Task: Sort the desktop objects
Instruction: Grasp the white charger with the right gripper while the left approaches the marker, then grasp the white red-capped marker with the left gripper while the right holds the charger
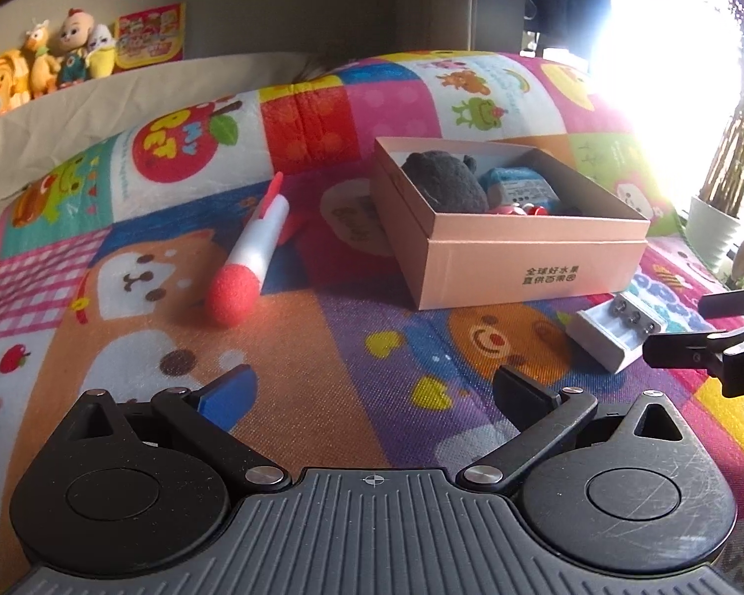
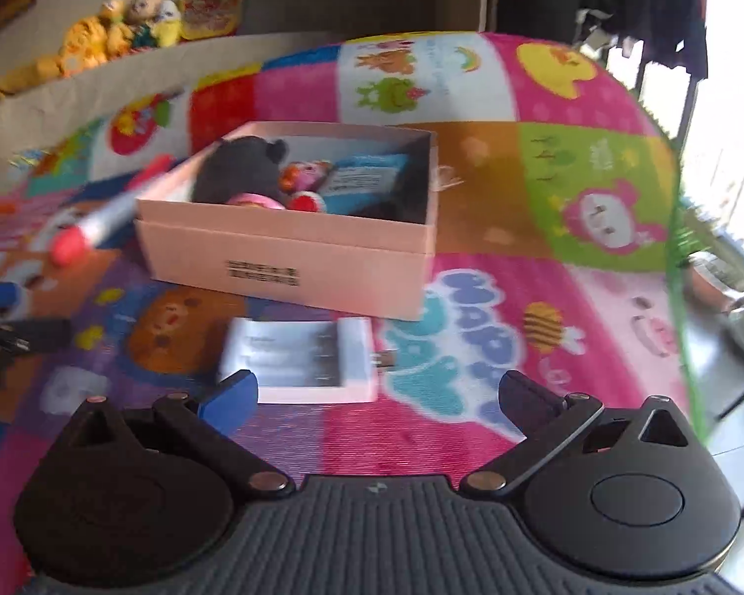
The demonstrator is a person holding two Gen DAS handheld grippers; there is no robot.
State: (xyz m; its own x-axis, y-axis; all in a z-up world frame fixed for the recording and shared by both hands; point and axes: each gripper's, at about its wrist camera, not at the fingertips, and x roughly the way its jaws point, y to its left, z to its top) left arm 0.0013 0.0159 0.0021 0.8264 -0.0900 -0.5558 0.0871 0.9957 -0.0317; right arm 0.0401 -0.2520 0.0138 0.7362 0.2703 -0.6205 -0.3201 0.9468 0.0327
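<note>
A pink cardboard box (image 1: 535, 267) stands open on a colourful patchwork mat, holding a dark grey plush (image 1: 444, 181), a blue item and small red toys. Left of it lies a white foam rocket (image 1: 258, 243) with a red nose. A white battery charger (image 1: 615, 332) lies in front of the box. My left gripper (image 1: 374, 386) is open over bare mat, holding nothing. My right gripper (image 2: 377, 391) is open just short of the charger (image 2: 297, 362), its blue pad near the charger's front left corner. The box (image 2: 282, 253) and rocket (image 2: 99, 223) lie beyond it.
Plush toys (image 1: 39, 64) and a red card line a ledge at the back left. A potted plant (image 1: 714, 228) stands off the mat's right edge by a very bright window. The right gripper (image 1: 674, 328) shows at the right edge, beside the charger.
</note>
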